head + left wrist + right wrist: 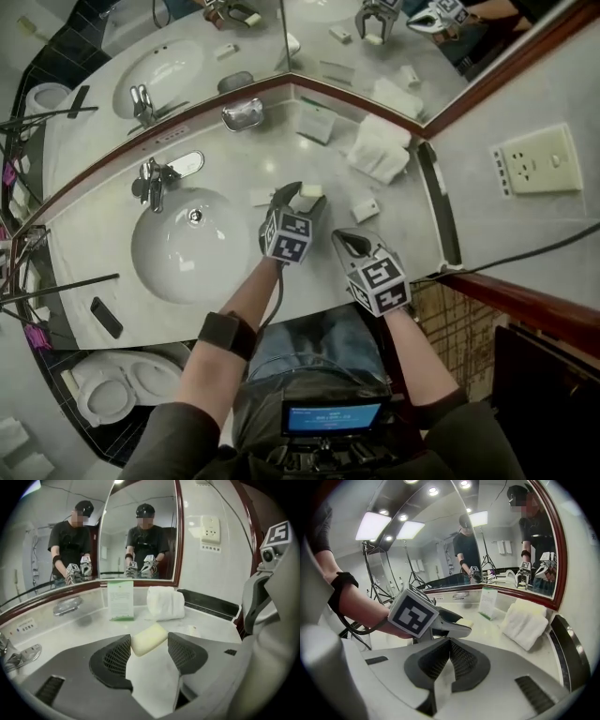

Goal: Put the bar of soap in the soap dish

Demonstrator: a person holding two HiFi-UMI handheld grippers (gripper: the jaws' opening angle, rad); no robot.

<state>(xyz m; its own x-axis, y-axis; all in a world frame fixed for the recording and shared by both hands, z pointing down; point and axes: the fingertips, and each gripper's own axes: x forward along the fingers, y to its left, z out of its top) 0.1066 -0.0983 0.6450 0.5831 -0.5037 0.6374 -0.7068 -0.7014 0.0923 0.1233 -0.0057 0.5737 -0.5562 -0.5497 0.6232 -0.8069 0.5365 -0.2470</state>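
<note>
Cream soap (150, 640) sits partly hidden between spread left tongs (149, 636); right tongs (450, 643) pressed together.

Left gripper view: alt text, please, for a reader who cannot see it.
A pale bar of soap lies on the white counter between the left gripper's parted fingers. Behind stand a soap dish, a card, a folded towel and mirrors.

Overhead, the left gripper (298, 195) covers part of the soap (311, 190), and print on the card (120, 600) is too small to read.
</note>
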